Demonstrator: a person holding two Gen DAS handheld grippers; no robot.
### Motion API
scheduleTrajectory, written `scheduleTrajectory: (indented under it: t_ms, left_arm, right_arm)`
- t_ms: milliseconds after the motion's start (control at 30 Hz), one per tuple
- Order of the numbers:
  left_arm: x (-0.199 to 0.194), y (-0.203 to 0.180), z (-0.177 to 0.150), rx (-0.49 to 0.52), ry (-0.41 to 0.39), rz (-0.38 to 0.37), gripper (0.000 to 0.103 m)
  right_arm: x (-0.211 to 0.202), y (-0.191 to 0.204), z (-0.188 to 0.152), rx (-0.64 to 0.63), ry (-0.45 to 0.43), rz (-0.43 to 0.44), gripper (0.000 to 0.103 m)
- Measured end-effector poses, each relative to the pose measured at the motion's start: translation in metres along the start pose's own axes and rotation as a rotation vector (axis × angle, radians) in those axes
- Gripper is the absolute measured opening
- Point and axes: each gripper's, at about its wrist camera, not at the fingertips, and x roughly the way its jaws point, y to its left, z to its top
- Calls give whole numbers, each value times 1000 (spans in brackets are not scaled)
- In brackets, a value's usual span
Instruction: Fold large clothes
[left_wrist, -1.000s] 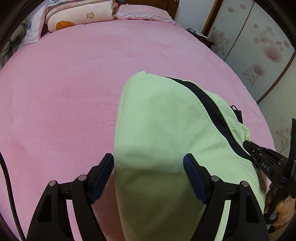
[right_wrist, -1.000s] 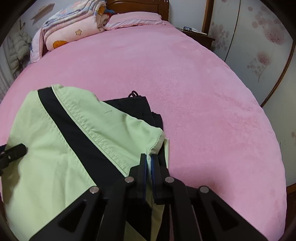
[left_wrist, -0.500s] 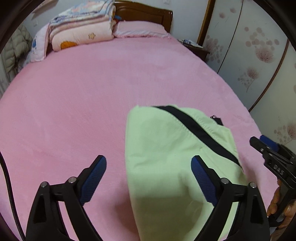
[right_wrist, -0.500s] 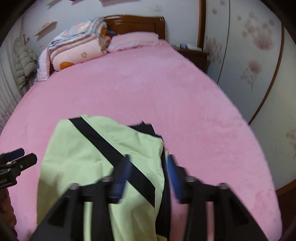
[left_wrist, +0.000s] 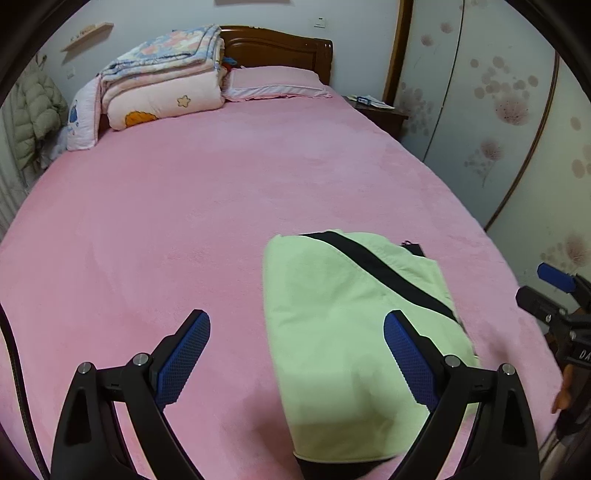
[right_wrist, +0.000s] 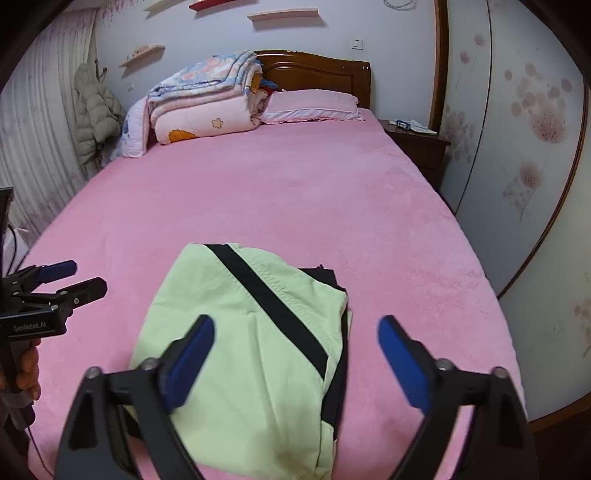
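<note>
A folded light-green garment (left_wrist: 351, 332) with a black stripe lies flat on the pink bed (left_wrist: 184, 206). My left gripper (left_wrist: 295, 321) hangs above its left part, open, with nothing between the pads. In the right wrist view the same garment (right_wrist: 251, 332) lies below my right gripper (right_wrist: 295, 323), whose jaws are opening wide above its right edge without touching it. Each gripper shows at the side of the other's view: the right gripper (left_wrist: 550, 291) and the left gripper (right_wrist: 66, 280), each held by a hand.
Folded quilts (left_wrist: 162, 92) and a pink pillow (left_wrist: 273, 83) lie against the wooden headboard (right_wrist: 317, 70) at the far end. A nightstand (right_wrist: 417, 140) and flowered wardrobe doors (right_wrist: 517, 147) stand along the right. A padded jacket (right_wrist: 96, 114) hangs at the left.
My right gripper let go of the garment's edge and opened wide. The left gripper opened wider. Both rose and drew back, so the garment looks smaller and lies flat.
</note>
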Motion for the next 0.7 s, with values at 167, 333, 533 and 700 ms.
scheduleTrajectory:
  t_ms: [167,333,533,700]
  left_arm:
    - [3,2,-3,0,61,-71,102]
    - [32,6,-18,-31,178,-130,102]
    - [72,12,-41,-79,261,-159,102]
    - [108,20,-57,-134,334,-216,102]
  right_arm:
    - [-3,-5,-4,-7,31,40,103]
    - [18,-9,-16,-23,108,70,103]
    - [53,-27,-36,39,186,108,103]
    - [96,-51,-54,174,282,206,103]
